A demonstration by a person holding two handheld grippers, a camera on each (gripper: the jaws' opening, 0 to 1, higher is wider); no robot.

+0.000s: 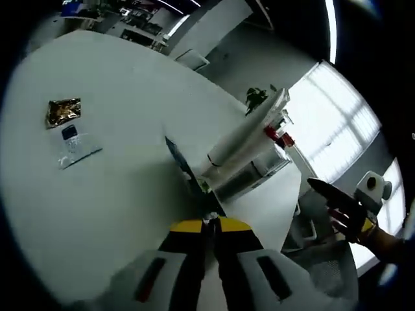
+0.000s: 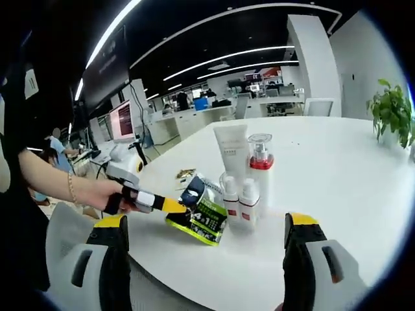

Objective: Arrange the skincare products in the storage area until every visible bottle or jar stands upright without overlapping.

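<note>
Left gripper [image 2: 170, 206], jaws clenched on a green sachet [image 2: 202, 210], tilts it just beside upright bottles [image 2: 238, 197] at the worktop [image 2: 337, 175] edge; right gripper [image 2: 204, 259] hangs back, jaws released.

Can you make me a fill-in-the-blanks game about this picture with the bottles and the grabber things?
1. The left gripper is shut on a green and blue ____.
2. The pump bottle has a ____ collar under its clear cap.
3. The right gripper has its jaws ____.
4. The bottles stand on a ____ table.

Missing words: packet; red; open; white
</note>
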